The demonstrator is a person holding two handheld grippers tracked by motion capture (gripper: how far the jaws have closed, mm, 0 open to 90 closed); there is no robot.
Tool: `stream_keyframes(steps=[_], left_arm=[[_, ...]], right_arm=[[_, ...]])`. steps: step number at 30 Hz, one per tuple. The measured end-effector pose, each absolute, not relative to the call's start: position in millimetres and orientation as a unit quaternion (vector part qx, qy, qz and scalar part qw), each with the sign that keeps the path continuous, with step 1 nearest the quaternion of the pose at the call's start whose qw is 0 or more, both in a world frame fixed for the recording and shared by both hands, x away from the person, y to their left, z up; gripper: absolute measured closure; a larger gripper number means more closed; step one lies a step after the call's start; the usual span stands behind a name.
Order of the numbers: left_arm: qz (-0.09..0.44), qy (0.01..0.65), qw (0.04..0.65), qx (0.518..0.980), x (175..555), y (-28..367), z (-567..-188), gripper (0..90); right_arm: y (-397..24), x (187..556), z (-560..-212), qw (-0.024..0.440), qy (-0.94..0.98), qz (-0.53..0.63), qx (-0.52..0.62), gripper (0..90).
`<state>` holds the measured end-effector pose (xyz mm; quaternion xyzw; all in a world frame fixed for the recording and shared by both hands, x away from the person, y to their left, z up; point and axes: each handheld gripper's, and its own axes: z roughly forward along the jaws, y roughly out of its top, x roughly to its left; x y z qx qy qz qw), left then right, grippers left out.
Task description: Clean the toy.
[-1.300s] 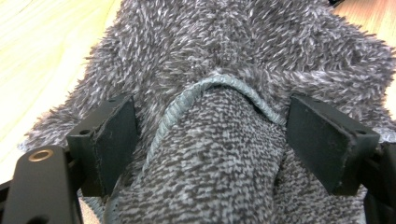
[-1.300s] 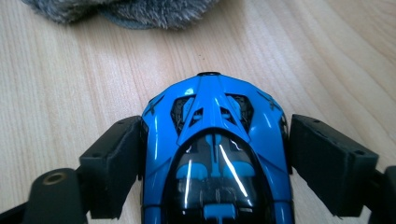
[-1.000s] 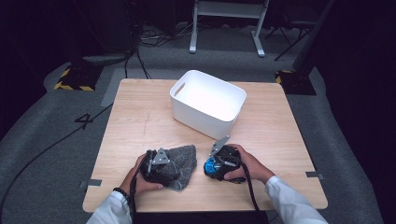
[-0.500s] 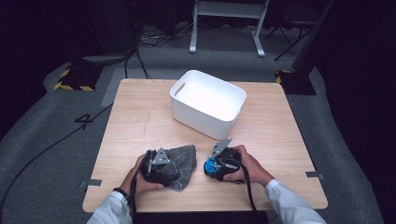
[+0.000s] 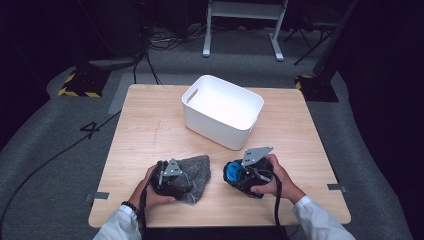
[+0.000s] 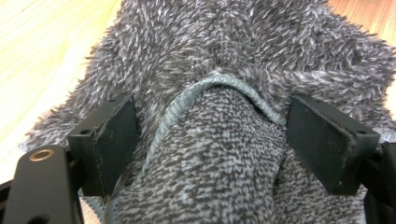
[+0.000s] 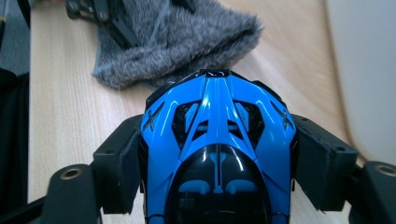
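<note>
Lifted just above the wooden table (image 5: 150, 125), right gripper (image 5: 239, 176), jaws just closed, clamps blue toy car (image 7: 217, 140); left gripper (image 6: 212, 140) pinches grey fuzzy sock (image 6: 243, 60); the glossy car could slip near the white bin (image 5: 222, 111).

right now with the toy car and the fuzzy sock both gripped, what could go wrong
The right hand-held gripper clamps the glossy blue toy car by its smooth sides, having just closed on it; it may slip out on the way to the white bin. The left hand-held gripper pinches only a fold of the grey fuzzy sock, which could pull free.
</note>
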<state>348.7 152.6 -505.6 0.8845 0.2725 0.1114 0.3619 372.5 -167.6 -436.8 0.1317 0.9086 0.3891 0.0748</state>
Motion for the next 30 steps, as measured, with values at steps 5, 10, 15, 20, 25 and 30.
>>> stream_keyframes(steps=[5,10,15,20,25,30], left_arm=[[0.112,0.272,0.354,0.888,349,151,-504,18.6],[0.112,0.258,0.344,0.896,350,147,-497,44.7],[0.116,0.233,0.351,0.900,350,132,-494,70.0],[0.122,0.187,0.370,0.902,344,102,-483,71.1],[0.134,0.146,0.425,0.883,333,78,-463,71.7],[0.146,0.149,0.492,0.845,329,74,-448,72.7]], right_arm=[[-188,369,-426,0.089,0.892,0.421,0.140,26.5],[-201,370,-428,0.096,0.889,0.422,0.148,26.5],[-203,372,-432,0.092,0.888,0.425,0.150,26.5],[-194,369,-436,0.088,0.892,0.421,0.138,26.5],[-181,368,-439,0.083,0.893,0.424,0.128,26.5],[-181,372,-436,0.067,0.871,0.462,0.152,26.5]])
